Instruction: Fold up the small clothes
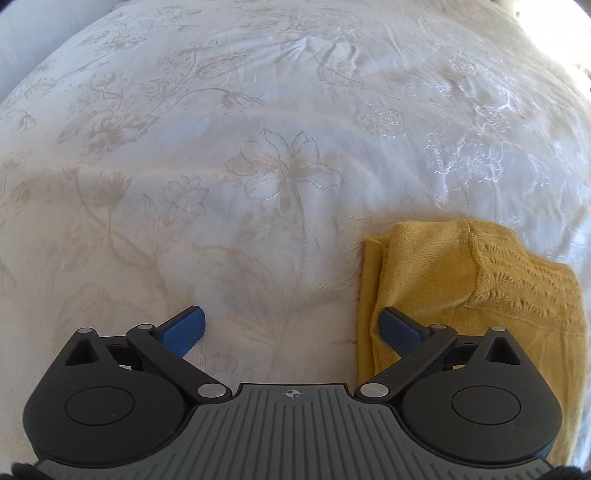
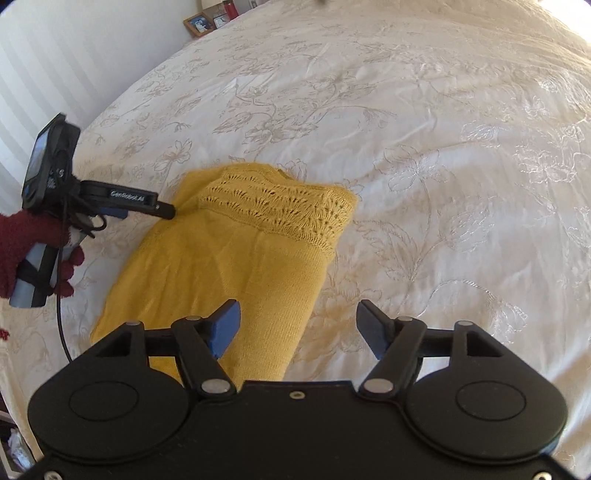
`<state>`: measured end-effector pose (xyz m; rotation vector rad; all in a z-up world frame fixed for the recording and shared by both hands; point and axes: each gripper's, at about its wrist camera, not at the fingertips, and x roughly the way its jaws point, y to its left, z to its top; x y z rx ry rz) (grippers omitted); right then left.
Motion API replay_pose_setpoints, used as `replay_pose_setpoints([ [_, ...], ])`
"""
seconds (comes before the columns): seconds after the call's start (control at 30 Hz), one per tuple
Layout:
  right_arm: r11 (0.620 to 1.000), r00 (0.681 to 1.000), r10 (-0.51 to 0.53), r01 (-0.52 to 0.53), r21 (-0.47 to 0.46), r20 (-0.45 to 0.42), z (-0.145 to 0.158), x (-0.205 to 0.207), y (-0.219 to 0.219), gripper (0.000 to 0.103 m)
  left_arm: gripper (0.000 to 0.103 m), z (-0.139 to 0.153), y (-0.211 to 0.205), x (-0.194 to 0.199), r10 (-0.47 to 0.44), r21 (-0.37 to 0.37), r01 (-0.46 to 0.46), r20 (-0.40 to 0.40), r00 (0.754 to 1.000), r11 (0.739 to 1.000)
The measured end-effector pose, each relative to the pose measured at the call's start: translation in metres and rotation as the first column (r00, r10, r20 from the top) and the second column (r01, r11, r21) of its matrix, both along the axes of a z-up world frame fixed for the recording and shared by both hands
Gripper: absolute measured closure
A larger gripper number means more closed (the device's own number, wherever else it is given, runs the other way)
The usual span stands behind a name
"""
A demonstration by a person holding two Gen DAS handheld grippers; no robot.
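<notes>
Right wrist: picture frame beyond bedspread

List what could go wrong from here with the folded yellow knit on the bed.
1. The left gripper hangs open with one blue finger over the yellow knit's edge; lowering it might snag the lacy openwork band.
2. The right gripper is open above the knit's near end; dragging could undo the fold.
3. The soft bedspread may bunch underneath.

bed: we see the folded sweater lying on it | left gripper: just beside the sweater's left edge | right gripper: near end of the sweater, left finger over it, right finger over the bed | picture frame: behind the bed
</notes>
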<state>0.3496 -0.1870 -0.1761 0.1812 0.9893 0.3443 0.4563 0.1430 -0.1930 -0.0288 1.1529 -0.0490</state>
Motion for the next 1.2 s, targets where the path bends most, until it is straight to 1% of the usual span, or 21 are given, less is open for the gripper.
replay_pose_setpoints([
  [0.07,0.998,1.0,-0.015,0.015,0.054,-0.012,-0.002,0.007,-0.007,0.025,0.001,0.007,0.01,-0.01,0.01,-0.086,-0.009,0.004,1.0,0.996],
  [0.13,0.993,0.999,-0.035,0.038,0.11,-0.03,-0.005,0.015,-0.013,0.025,0.001,0.011,0.014,-0.021,-0.004,-0.165,0.004,-0.004,1.0,0.986],
  [0.2,0.984,0.997,-0.055,0.064,0.164,-0.058,-0.012,0.023,-0.02,0.024,0.001,0.01,0.013,-0.029,-0.029,-0.252,0.023,-0.022,0.999,0.967],
  [0.27,0.975,0.994,-0.072,0.089,0.202,-0.087,-0.02,0.03,-0.024,0.023,0.001,0.003,0.011,-0.029,-0.047,-0.318,0.028,-0.055,0.997,0.948],
  [0.33,0.969,0.99,-0.081,0.105,0.225,-0.117,-0.028,0.038,-0.027,0.023,0.001,-0.005,0.006,-0.027,-0.054,-0.328,0.029,-0.069,0.996,0.944],
  [0.5,0.946,0.98,-0.078,0.131,0.298,-0.181,-0.049,0.055,-0.027,0.023,0.001,-0.022,-0.014,-0.007,-0.111,-0.332,0.081,-0.07,0.991,0.94],
  [0.57,0.931,0.977,-0.075,0.14,0.336,-0.2,-0.057,0.062,-0.025,0.023,0.001,-0.026,-0.024,0.003,-0.144,-0.308,0.115,-0.074,0.987,0.945],
  [0.63,0.915,0.974,-0.077,0.153,0.372,-0.212,-0.066,0.068,-0.023,0.022,0.001,-0.025,-0.033,0.01,-0.186,-0.288,0.161,-0.06,0.981,0.944],
  [0.77,0.879,0.973,-0.089,0.177,0.444,-0.211,-0.075,0.077,-0.019,0.022,0.001,-0.026,-0.041,0.02,-0.243,-0.311,0.221,-0.032,0.97,0.925],
  [0.8,0.873,0.974,-0.091,0.179,0.454,-0.209,-0.074,0.078,-0.018,0.024,0.002,-0.026,-0.043,0.021,-0.248,-0.316,0.228,-0.027,0.968,0.921],
  [0.83,0.874,0.975,-0.089,0.175,0.453,-0.206,-0.073,0.078,-0.017,0.036,0.003,-0.026,-0.045,0.022,-0.249,-0.321,0.23,-0.018,0.968,0.919],
  [0.87,0.887,0.975,-0.089,0.17,0.43,-0.202,-0.072,0.077,-0.015,0.058,0.018,-0.024,-0.045,0.022,-0.245,-0.332,0.23,-0.002,0.97,0.915],
  [0.9,0.901,0.979,-0.077,0.149,0.407,-0.189,-0.068,0.076,-0.013,0.059,0.042,-0.023,-0.046,0.021,-0.238,-0.345,0.226,0.007,0.971,0.911],
  [0.93,0.91,0.983,-0.068,0.131,0.392,-0.171,-0.064,0.075,-0.011,0.06,0.053,-0.022,-0.045,0.019,-0.228,-0.37,0.217,0.013,0.973,0.903],
  [0.97,0.923,0.988,-0.058,0.108,0.368,-0.146,-0.057,0.072,-0.008,0.061,0.069,-0.022,-0.045,0.018,-0.221,-0.394,0.209,0.015,0.975,0.895],
  [1.0,0.937,0.991,-0.05,0.089,0.337,-0.122,-0.049,0.071,-0.004,0.061,0.076,-0.019,-0.045,0.015,-0.216,-0.395,0.207,0.022,0.976,0.895],
  [1.1,0.96,0.999,-0.025,0.037,0.279,-0.045,-0.023,0.061,0.006,0.062,0.078,-0.003,-0.05,0.002,-0.222,-0.371,0.234,0.073,0.972,0.899],
  [1.2,0.968,1.0,-0.006,0.0,0.249,0.024,0.004,0.043,0.014,0.062,0.078,0.02,-0.054,-0.014,-0.216,-0.39,0.25,0.13,0.968,0.886],
])
